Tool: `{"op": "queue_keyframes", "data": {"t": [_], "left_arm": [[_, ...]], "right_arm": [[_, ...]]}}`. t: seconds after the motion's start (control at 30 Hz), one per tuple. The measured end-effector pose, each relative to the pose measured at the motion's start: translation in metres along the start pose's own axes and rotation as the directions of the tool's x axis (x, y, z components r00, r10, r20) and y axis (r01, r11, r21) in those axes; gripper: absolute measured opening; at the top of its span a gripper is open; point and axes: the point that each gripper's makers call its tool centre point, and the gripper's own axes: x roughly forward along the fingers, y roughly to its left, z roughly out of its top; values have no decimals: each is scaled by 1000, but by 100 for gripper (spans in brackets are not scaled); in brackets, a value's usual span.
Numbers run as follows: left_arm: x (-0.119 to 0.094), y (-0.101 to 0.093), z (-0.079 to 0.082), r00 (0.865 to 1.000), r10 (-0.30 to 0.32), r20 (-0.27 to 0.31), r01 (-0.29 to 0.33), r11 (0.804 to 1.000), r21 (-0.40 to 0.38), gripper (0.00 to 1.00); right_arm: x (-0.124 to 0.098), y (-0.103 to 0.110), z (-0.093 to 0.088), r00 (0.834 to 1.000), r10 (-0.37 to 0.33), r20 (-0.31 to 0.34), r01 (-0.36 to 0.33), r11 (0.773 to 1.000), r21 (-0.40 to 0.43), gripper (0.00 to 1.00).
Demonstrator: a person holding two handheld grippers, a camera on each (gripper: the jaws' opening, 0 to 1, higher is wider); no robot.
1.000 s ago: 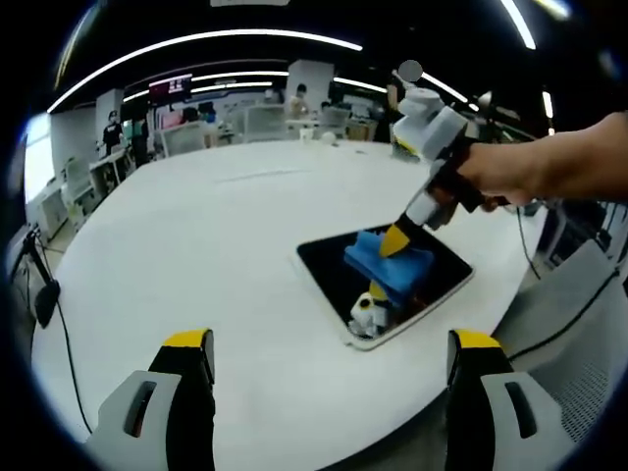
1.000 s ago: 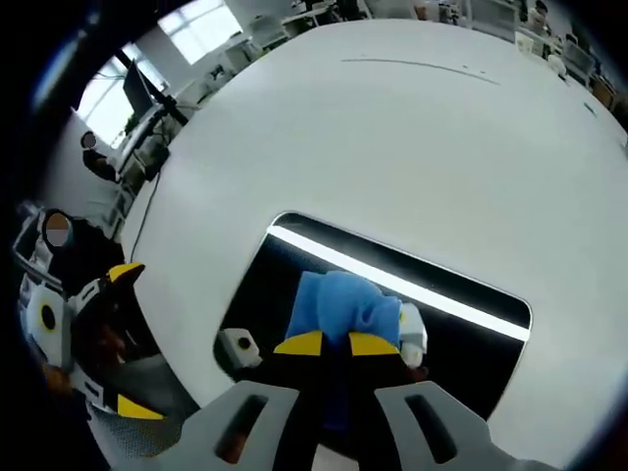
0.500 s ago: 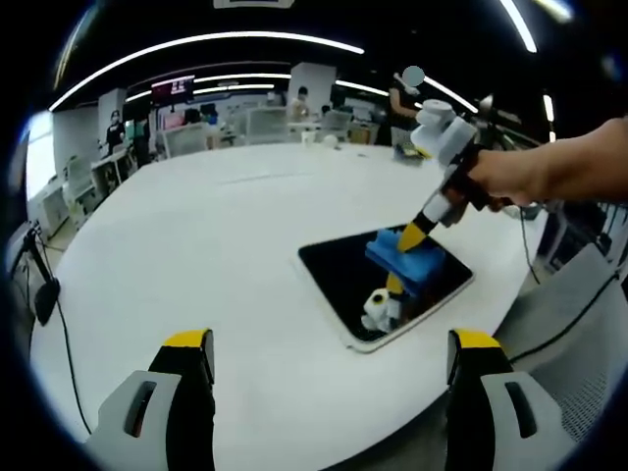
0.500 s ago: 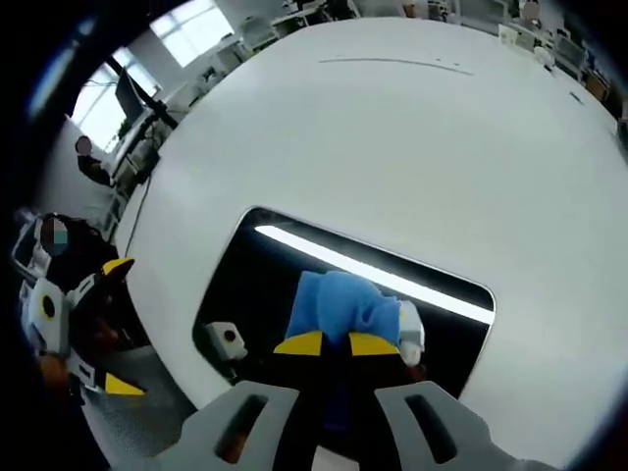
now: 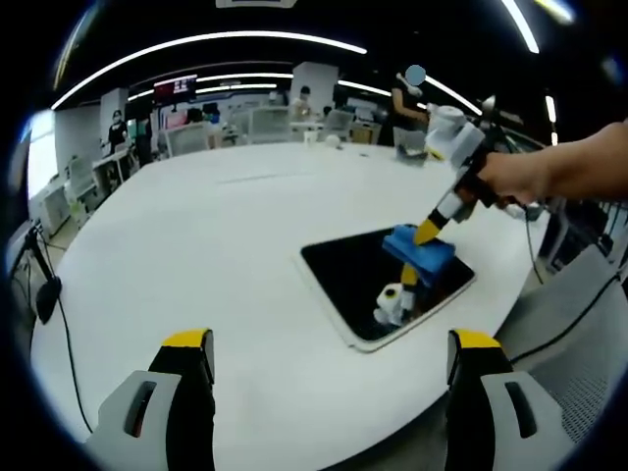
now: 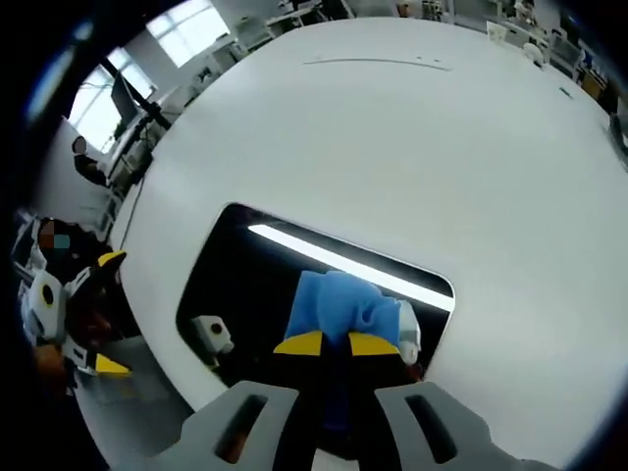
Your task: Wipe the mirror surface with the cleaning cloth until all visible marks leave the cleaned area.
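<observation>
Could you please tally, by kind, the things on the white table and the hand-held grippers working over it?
Mirror: 1
Blue cleaning cloth: 1
Hand-held grippers: 2, the left and the right
Total: 4

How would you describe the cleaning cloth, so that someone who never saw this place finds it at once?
Start at the big white round table; near its edge lies a dark rectangular mirror with rounded corners. The cleaning cloth is the bunched bright blue cloth resting on it, gripped by the yellow-tipped right tongs. It is the one blue thing there.
</observation>
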Motion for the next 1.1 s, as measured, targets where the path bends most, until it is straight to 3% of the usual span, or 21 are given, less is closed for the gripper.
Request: {"op": "queue_keyframes", "data": {"t": [0.4, 1.1], "left_arm": [[0, 1, 0, 1000, 3, -3, -3, 1000, -4, 99], [1, -2, 0, 1000, -10, -6, 10, 1000, 9, 99]], "right_arm": [[-6, -13, -5, 1000, 10, 5, -10, 999, 44, 2], [-13, -28, -12, 1000, -21, -8, 21, 999, 37, 2]]}}
